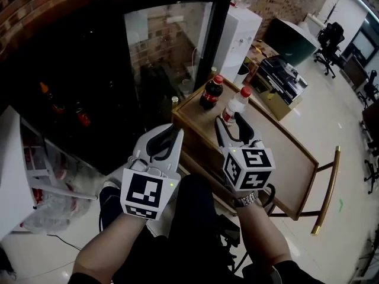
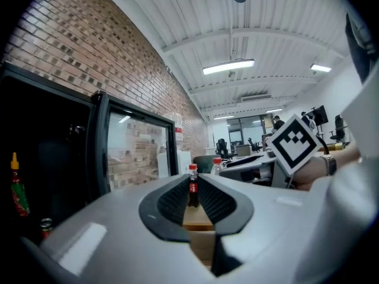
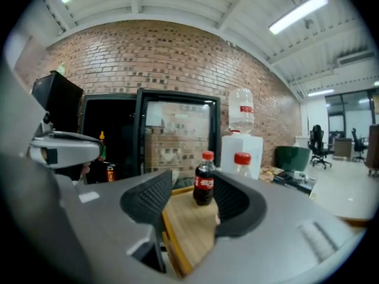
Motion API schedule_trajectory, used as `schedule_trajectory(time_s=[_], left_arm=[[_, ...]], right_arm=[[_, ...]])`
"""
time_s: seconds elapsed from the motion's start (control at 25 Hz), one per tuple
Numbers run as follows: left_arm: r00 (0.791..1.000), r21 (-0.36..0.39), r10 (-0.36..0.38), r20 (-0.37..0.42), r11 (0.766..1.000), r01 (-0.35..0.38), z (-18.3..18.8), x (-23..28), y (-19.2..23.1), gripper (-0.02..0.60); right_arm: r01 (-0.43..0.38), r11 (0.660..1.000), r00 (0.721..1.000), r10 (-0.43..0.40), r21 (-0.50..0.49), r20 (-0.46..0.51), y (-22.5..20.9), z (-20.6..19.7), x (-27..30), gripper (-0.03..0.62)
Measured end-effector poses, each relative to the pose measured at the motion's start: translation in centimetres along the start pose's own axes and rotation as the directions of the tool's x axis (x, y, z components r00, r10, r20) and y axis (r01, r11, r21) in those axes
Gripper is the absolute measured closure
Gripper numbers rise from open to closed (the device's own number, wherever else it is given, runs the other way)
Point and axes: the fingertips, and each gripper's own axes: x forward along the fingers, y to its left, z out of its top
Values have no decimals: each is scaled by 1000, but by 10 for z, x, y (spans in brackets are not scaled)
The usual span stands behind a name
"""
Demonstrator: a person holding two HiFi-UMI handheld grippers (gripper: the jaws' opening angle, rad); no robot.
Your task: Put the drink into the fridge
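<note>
A dark cola bottle with a red cap stands upright at the far end of a wooden table. Beside it on the right is a clear bottle, also red-capped. The black fridge is at the left, its glass door swung open. My right gripper hovers open over the table just short of the two bottles, with nothing in it. In the right gripper view the cola bottle shows between the jaws but farther off. My left gripper is open and empty, left of the table.
A white water dispenser stands behind the table next to the fridge door. Red bottles sit inside the dark fridge. A white rack is at the lower left. Boxes and office chairs lie beyond on the right.
</note>
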Motion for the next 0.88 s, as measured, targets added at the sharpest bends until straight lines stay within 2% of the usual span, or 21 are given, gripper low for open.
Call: schedule_trajectory(time_s=[0.24,0.48,0.64,0.88], left_arm=[[996,49,-87,-9,995,87,6,41,-16,549],[987,65,-162,-19,985,163,12,83,-27,549],[980,72,-194,-32,978,196,10,106,-31,549],[977,83,-208,-35,974,211,9,127,-25,549]], right_arm=[[81,996,996,-80,32,-34,-49,-4,10,313],[118,991,992,-115,61,-60,-79,-8,29,281],[123,990,990,-118,63,-76,-92,-9,47,280],[92,993,987,-81,75,-140,-93,-29,74,243]])
